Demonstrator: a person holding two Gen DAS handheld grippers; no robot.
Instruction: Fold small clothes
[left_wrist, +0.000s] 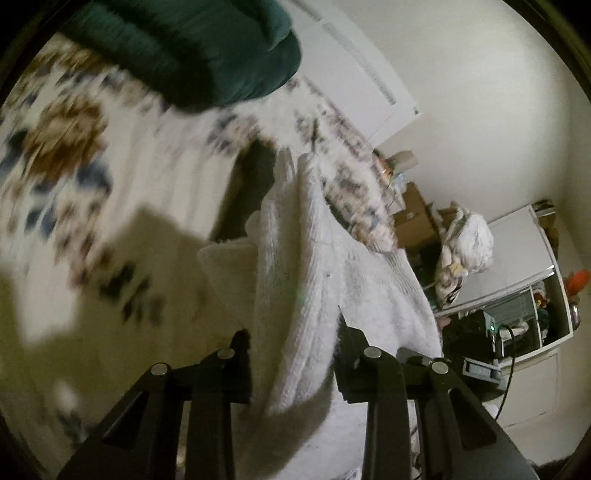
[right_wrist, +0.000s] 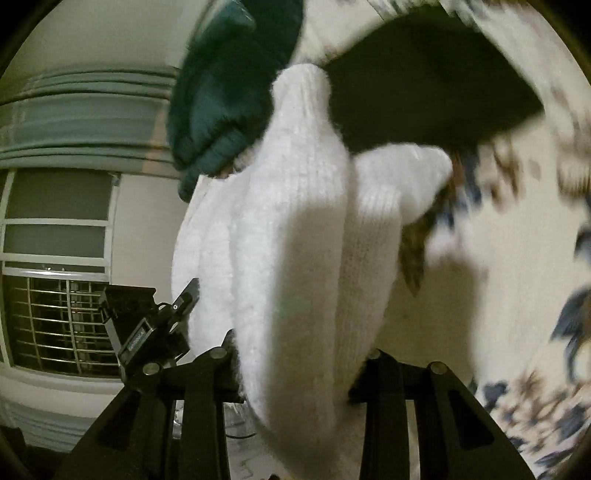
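Note:
A white knitted garment (left_wrist: 295, 258) hangs in the air over a floral-patterned bed cover (left_wrist: 66, 155). My left gripper (left_wrist: 293, 354) is shut on one edge of it; the cloth fills the gap between the black fingers. My right gripper (right_wrist: 295, 365) is shut on another edge of the same white garment (right_wrist: 295, 229), which bulges out in front of the camera. The other gripper's body (right_wrist: 147, 328) shows beside the cloth at the left of the right wrist view. A dark green garment (left_wrist: 207, 48) lies on the bed; it also shows in the right wrist view (right_wrist: 221, 88).
A black garment (right_wrist: 424, 85) lies on the bed cover (right_wrist: 498, 258) behind the white one. Cardboard boxes (left_wrist: 413, 218), a bundle of white laundry (left_wrist: 465, 247) and a mirrored closet (left_wrist: 524, 295) stand beyond the bed. A barred window (right_wrist: 59, 321) is at the left.

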